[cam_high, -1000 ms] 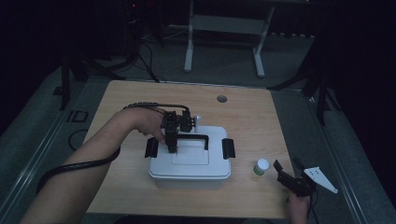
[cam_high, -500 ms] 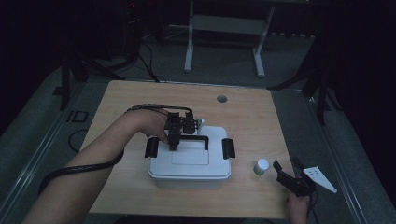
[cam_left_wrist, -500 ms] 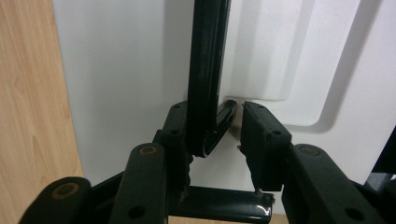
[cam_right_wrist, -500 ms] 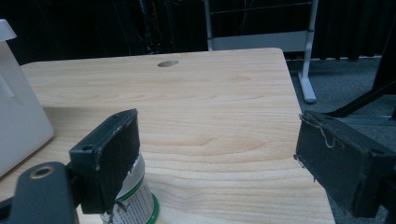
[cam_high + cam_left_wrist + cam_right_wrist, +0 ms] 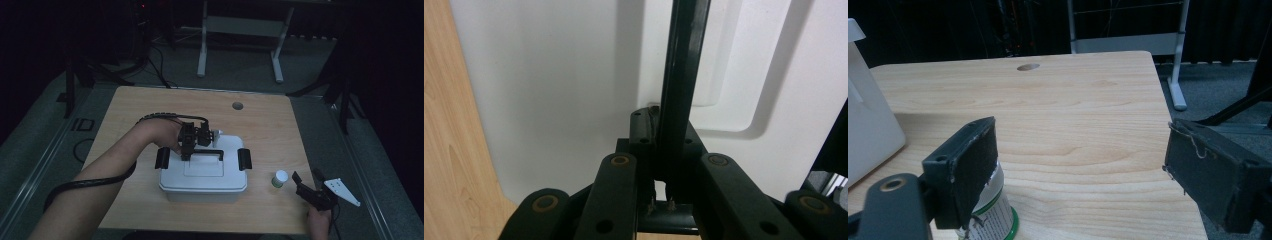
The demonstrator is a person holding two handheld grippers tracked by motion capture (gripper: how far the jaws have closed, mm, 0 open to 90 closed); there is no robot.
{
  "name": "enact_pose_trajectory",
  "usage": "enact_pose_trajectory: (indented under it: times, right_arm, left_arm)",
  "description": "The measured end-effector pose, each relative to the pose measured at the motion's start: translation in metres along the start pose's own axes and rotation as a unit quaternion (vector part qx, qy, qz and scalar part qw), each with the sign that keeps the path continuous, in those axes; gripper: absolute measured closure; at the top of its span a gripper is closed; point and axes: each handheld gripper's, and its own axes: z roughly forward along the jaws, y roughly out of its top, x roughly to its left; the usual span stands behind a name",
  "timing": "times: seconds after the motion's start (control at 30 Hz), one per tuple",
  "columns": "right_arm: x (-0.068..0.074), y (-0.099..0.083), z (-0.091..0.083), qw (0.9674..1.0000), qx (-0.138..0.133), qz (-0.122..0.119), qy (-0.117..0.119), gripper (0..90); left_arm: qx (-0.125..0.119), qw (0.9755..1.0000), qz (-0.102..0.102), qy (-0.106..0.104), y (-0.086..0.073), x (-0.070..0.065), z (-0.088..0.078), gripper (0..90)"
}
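You're clearly in some lab or test room (pretty dim too): bare wooden table (image 5: 270, 125) with a cable hole (image 5: 237, 105), grey carpet (image 5: 320, 60), loose cables (image 5: 155, 65), metal stand legs (image 5: 240, 30) behind.

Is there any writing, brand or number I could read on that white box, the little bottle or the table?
Nothing can be quoted.
Small bottle: its label carries dark print above a green band, too small and blurred to read.
White box: plain, no text.
Table: bare wood grain, no markings.
Left tool, shut on the box's black handle: no lettering.
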Motion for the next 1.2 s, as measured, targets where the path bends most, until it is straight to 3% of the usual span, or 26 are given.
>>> enact_pose_trajectory:
  times: [0.37, 0.57, 0.73, 1.2]
  right_arm:
    - [0.0, 0.0, 0.0, 1.0, 0.001, -0.001, -0.001, 13.2]
    - [0.0, 0.0, 0.0, 1.0, 0.001, 0.001, -0.001, 13.1]
    - [0.0, 0.0, 0.0, 1.0, 0.0, 0.002, -0.001, 13.2]
    - [0.0, 0.0, 0.0, 1.0, 0.002, 0.001, -0.002, 13.2]
  left_arm:
    - [-0.019, 0.9997, 0.009, -0.012, -0.005, 0.003, -0.001, 83.6]
    - [-0.016, 0.9997, 0.016, -0.009, -0.005, 0.002, -0.002, 83.6]
    - [-0.017, 0.9997, 0.01, -0.011, -0.007, 0.001, -0.004, 83.6]
    - [-0.026, 0.9996, 0.013, 0.0, -0.014, -0.005, -0.023, 83.6]
